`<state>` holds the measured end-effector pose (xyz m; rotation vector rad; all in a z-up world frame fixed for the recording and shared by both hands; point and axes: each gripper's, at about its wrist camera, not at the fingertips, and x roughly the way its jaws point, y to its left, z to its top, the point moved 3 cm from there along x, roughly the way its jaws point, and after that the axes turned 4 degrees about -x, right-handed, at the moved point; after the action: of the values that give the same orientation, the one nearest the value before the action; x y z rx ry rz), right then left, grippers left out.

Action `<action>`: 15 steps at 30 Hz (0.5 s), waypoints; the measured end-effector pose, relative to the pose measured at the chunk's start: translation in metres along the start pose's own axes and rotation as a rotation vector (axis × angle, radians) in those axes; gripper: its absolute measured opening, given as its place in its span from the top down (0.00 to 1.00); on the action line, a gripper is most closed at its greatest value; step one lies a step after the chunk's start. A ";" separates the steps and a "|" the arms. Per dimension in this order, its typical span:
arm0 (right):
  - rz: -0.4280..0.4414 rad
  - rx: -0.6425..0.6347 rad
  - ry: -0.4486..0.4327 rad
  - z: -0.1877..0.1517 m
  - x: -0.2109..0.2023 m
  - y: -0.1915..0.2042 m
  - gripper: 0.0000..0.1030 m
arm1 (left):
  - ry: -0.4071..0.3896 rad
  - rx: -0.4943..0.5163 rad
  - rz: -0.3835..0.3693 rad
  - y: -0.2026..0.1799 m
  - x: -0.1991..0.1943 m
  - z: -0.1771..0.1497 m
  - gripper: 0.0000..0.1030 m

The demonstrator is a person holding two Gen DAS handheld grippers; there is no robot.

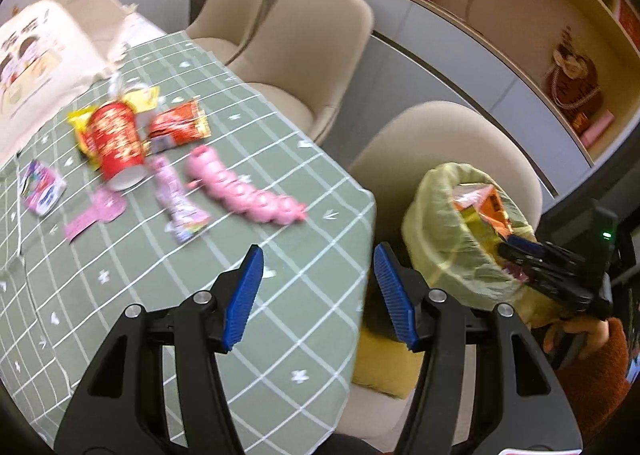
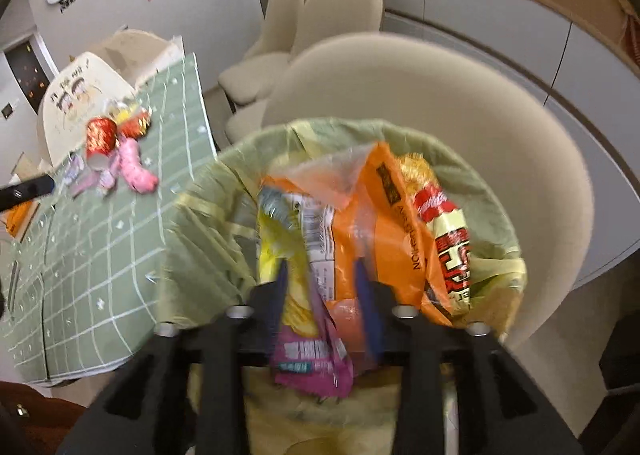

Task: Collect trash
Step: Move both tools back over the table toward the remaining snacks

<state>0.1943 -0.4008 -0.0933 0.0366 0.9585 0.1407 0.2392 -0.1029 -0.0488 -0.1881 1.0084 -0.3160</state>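
Observation:
My left gripper is open and empty above the table's near edge. On the green checked tablecloth lie a red paper cup, a red wrapper, a pink bubbly wrapper, a lilac wrapper, a pink tag and a small carton. My right gripper is open over the bin lined with a yellow-green bag; a purple and yellow wrapper hangs loose between its fingers. The bin holds an orange bag.
The bin stands on a beige chair beside the table. Two more beige chairs line the table's far side. A canvas bag lies at the table's far left. Cabinets and a shelf run behind.

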 end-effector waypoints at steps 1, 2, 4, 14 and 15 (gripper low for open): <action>-0.012 0.001 -0.015 0.002 -0.006 0.003 0.65 | -0.007 -0.020 0.010 0.011 -0.003 -0.002 0.47; -0.026 0.000 -0.032 0.004 -0.012 0.007 0.65 | -0.014 -0.031 0.018 0.017 -0.004 -0.003 0.47; -0.046 -0.004 -0.063 0.008 -0.024 0.015 0.65 | -0.033 -0.057 0.047 0.035 -0.009 -0.007 0.47; 0.055 -0.016 -0.284 0.043 -0.053 0.096 0.64 | -0.096 -0.186 0.189 0.136 -0.035 -0.022 0.47; 0.075 -0.017 -0.283 0.046 -0.049 0.106 0.63 | -0.101 -0.207 0.196 0.147 -0.038 -0.023 0.47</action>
<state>0.1933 -0.3012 -0.0175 0.0748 0.6737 0.2073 0.2268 0.0480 -0.0745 -0.2878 0.9501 -0.0230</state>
